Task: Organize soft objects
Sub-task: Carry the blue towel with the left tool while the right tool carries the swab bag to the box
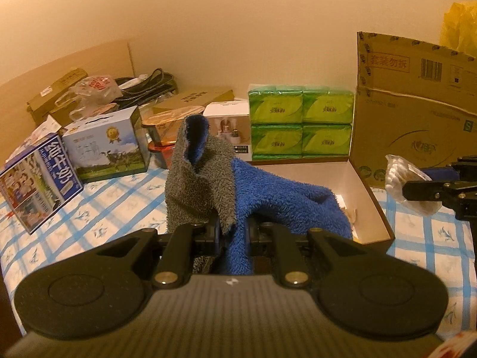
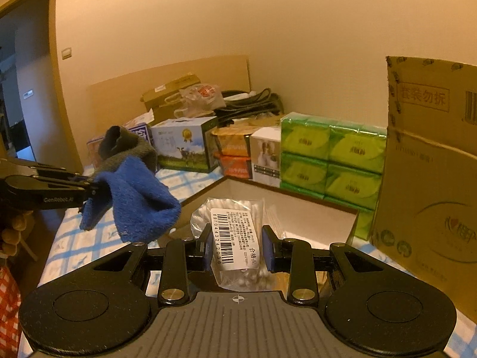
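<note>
Terry cloth [image 1: 268, 197], fuzzy blue-grey, pinched by left gripper [image 1: 234, 229].

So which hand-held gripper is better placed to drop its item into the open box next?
Probably left: the left hand-held gripper already holds the towel draped over the open box; the right hand-held gripper holds its swab bag nearer the rim.

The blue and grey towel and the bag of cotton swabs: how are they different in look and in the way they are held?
The towel is fluffy, opaque cloth, blue on one side and grey on the other; the bag of cotton swabs is clear plastic with a white barcode label. The towel droops in folds from the left gripper; the bag keeps its flat shape in the right gripper. Both are pinched between shut fingers near the open box.
</note>
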